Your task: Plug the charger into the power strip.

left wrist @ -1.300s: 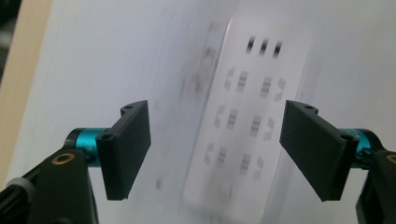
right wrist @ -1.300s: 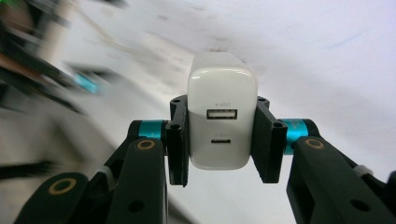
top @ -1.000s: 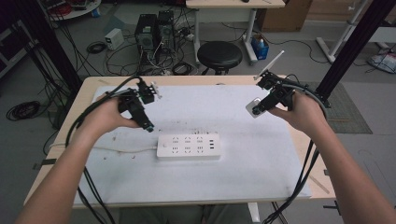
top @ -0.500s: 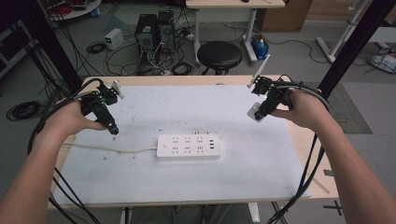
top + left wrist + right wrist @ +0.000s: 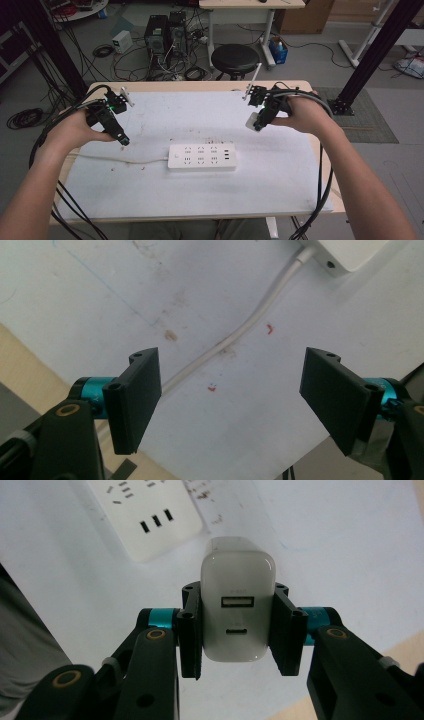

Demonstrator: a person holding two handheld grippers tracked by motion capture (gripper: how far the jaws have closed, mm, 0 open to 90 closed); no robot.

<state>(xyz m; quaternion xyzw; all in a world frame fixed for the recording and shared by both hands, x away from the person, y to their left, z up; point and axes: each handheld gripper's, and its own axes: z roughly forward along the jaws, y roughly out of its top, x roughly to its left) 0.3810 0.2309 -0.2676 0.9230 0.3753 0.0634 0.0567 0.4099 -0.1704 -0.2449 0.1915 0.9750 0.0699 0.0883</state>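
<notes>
A white power strip (image 5: 201, 156) lies at the middle of the white table mat (image 5: 200, 115), its white cord (image 5: 120, 160) running off to the left. A corner of the power strip (image 5: 350, 252) and the cord (image 5: 240, 332) show in the left gripper view. My left gripper (image 5: 123, 140) hovers over the mat's left side above the cord, jaws wide open and empty. My right gripper (image 5: 257, 123) is held above the mat, up and to the right of the strip, shut on a white USB charger (image 5: 237, 607) with two ports facing the camera. The strip's sockets (image 5: 145, 510) lie beyond it.
The mat covers a wooden table (image 5: 320, 150) whose edge shows at the right and back. Beyond the table stand a black stool (image 5: 235, 57), computer towers (image 5: 165, 32) and tangled floor cables. Black frame posts (image 5: 380, 50) rise at both sides.
My left gripper swung out to the left, then came back a little toward the strip's cord. My right gripper, with the charger in it, has barely shifted.
</notes>
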